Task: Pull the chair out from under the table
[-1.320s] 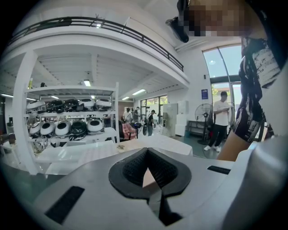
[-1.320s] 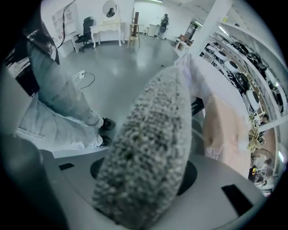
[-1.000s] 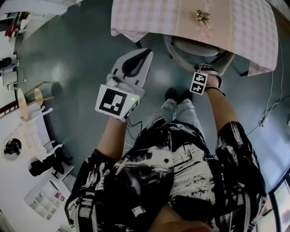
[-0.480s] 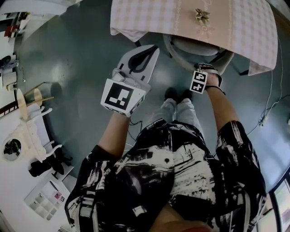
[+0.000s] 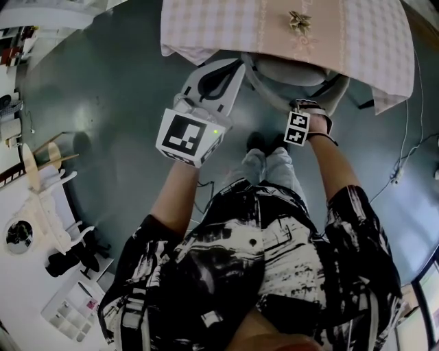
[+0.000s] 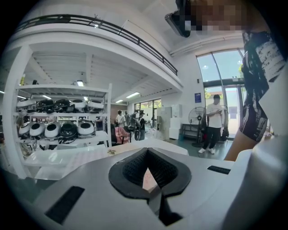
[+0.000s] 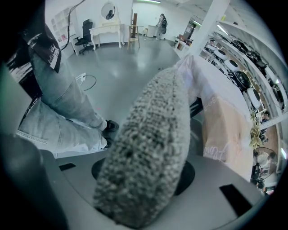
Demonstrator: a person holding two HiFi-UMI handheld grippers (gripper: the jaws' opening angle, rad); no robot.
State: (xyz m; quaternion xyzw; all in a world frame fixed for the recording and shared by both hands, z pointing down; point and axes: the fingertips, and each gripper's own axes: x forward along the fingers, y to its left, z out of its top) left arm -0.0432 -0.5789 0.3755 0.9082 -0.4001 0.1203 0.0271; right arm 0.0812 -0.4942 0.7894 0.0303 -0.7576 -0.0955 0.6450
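**A:** Edging toward the table [image 5: 384, 82], the left gripper [image 5: 232, 72] is now sitting nearer the cloth's hanging corner than it was 1 second ago. The right gripper [image 5: 306, 110] is keeping the same spot.

**B:** Is the left one carrying anything?

**A:** Nothing. Its 2 jaws are meeting at the tips, leaving only a small hollow between the black pads. It is hanging in the air over the grey floor [image 5: 116, 82], just left of the chair [image 5: 291, 68].

**B:** And the right one?

**A:** It is pointing steeply down and clamping the chair's backrest [image 7: 148, 134]. In the right gripper view the nubbly grey fabric is filling the whole gap between its 2 jaws.

**B:** Where is the chair standing?

**A:** It is sitting tucked under the table. The pink checked tablecloth [image 5: 226, 24] is covering the far part of the seat, and the curved back is sticking out toward the person.

**B:** Is anything lying on the table?

**A:** 1 small gold ornament [image 5: 300, 20] is resting on the cloth, straight beyond the chair in the head view.

**B:** And the person?

**A:** The legs in pale jeans [image 5: 274, 168] are standing just behind the chair, between the 2 outstretched arms.
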